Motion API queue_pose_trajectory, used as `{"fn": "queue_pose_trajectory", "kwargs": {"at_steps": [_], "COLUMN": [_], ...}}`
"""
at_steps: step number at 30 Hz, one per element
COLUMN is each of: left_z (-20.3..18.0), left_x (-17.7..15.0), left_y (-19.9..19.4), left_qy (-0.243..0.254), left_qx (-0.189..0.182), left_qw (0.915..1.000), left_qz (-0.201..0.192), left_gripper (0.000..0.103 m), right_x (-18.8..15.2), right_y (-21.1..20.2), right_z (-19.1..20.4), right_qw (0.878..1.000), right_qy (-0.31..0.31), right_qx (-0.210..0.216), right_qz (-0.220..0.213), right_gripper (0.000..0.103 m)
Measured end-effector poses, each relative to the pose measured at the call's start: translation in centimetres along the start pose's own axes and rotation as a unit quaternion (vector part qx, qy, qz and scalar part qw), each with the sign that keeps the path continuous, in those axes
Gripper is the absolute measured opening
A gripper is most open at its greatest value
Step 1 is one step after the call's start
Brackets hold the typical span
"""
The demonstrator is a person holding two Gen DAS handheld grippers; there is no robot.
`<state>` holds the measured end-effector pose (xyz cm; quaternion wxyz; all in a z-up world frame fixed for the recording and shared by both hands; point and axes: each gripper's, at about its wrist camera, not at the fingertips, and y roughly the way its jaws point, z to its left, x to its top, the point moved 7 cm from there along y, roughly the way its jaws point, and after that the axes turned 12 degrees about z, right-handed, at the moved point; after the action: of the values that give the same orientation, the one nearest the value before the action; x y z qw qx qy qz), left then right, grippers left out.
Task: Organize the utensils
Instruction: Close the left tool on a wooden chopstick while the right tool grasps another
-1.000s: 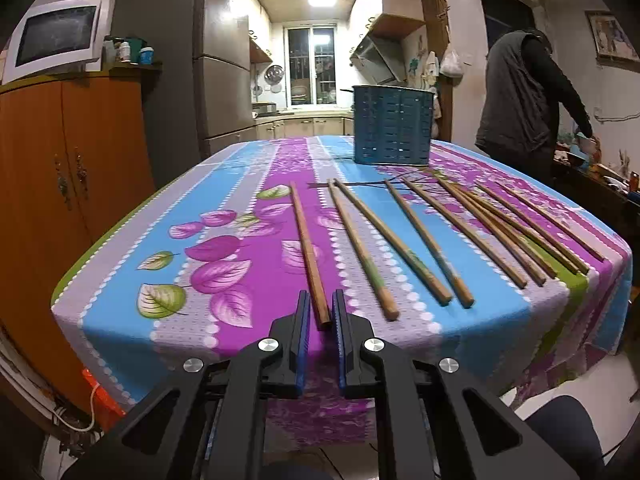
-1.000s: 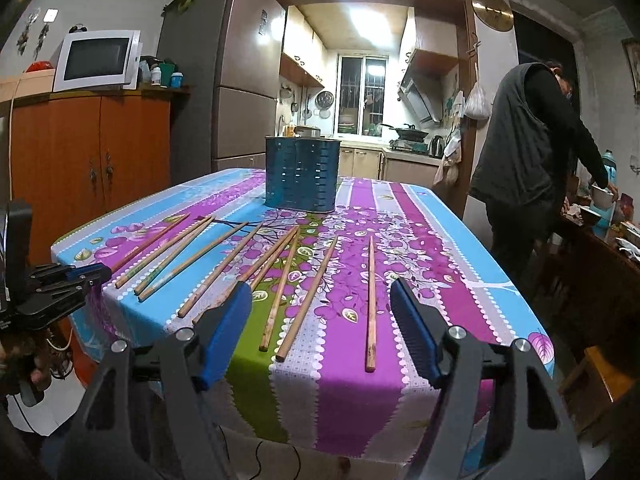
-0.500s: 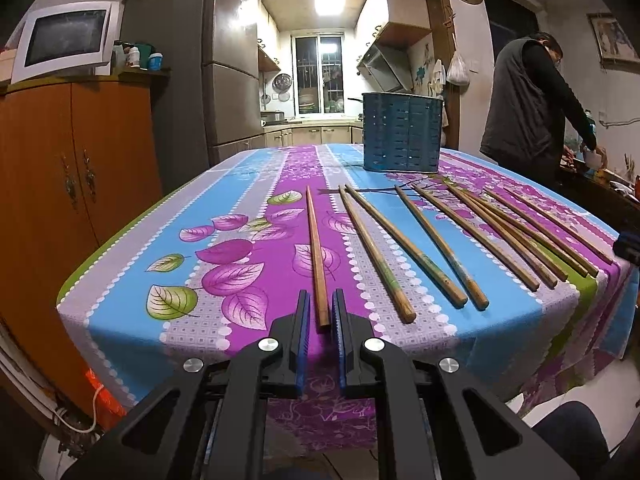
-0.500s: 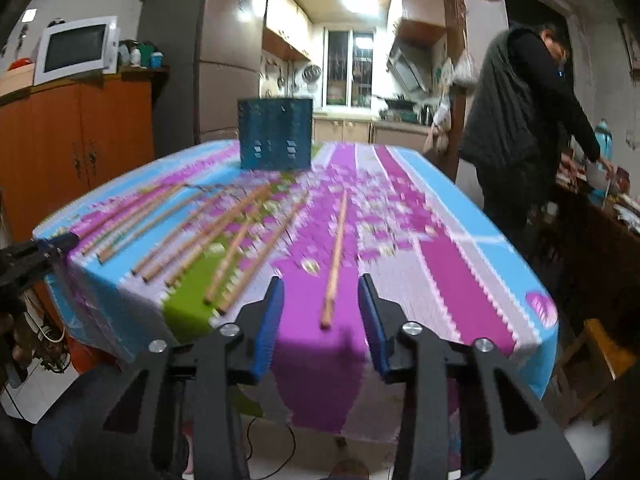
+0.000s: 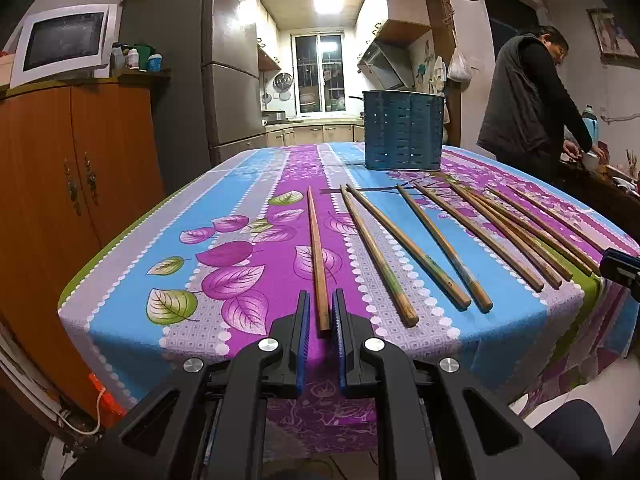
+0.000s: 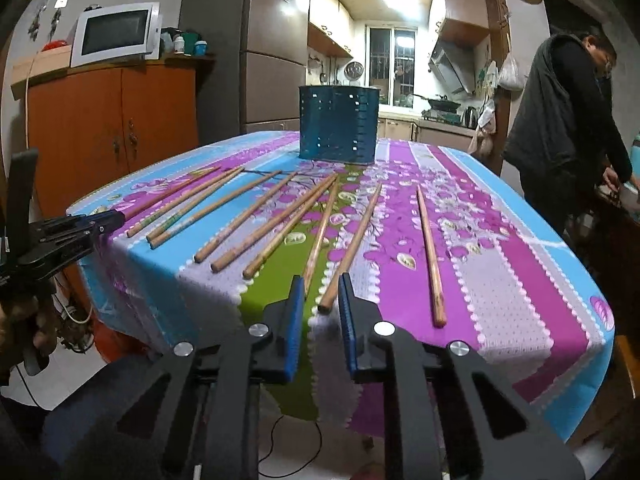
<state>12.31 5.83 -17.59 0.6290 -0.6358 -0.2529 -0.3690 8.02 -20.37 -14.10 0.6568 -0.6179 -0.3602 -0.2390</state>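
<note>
Left gripper (image 5: 319, 312): narrow gap, leftmost chopstick (image 5: 316, 256) end between fingers at table's (image 5: 120, 280) near edge, grip unclear
Right gripper (image 6: 320, 300): part-open, another chopstick's (image 6: 352, 244) end between fingers, untouched
Holder (image 6: 338, 124): far end

A lived-in home dining room opening onto a kitchen. Upper left stands a white microwave (image 5: 66, 46) on an orange wooden cabinet (image 5: 76, 184), beside a tall fridge (image 5: 218, 68). Through the central doorway: range hood (image 5: 384, 62), cupboards, barred window (image 5: 319, 74). A floral tablecloth (image 5: 224, 248) covers the table.
</note>
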Motion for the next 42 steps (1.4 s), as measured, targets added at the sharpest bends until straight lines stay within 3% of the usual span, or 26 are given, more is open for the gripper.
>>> {"fn": "queue_pose_trajectory", "kwargs": {"at_steps": [7,42], "left_z": [-0.1,-0.7], "left_x": [0.1,-0.9], "left_y": [0.2,-0.2], "left_qy": [-0.001,0.016], "left_qx": [-0.001,0.037], "left_qw": [1.0000,0.9978], "left_qz": [0.000,-0.053], "left_gripper": [0.013,0.013], "right_x": [0.0,0.0], "right_y": [0.6,1.2], "right_z": [-0.7,-1.2], "right_qw": [1.000,0.998], "right_qy": [0.011,0.029], "right_qx": [-0.018,-0.050], "right_qz": [0.002,-0.025], "right_gripper": [0.010,0.011]}}
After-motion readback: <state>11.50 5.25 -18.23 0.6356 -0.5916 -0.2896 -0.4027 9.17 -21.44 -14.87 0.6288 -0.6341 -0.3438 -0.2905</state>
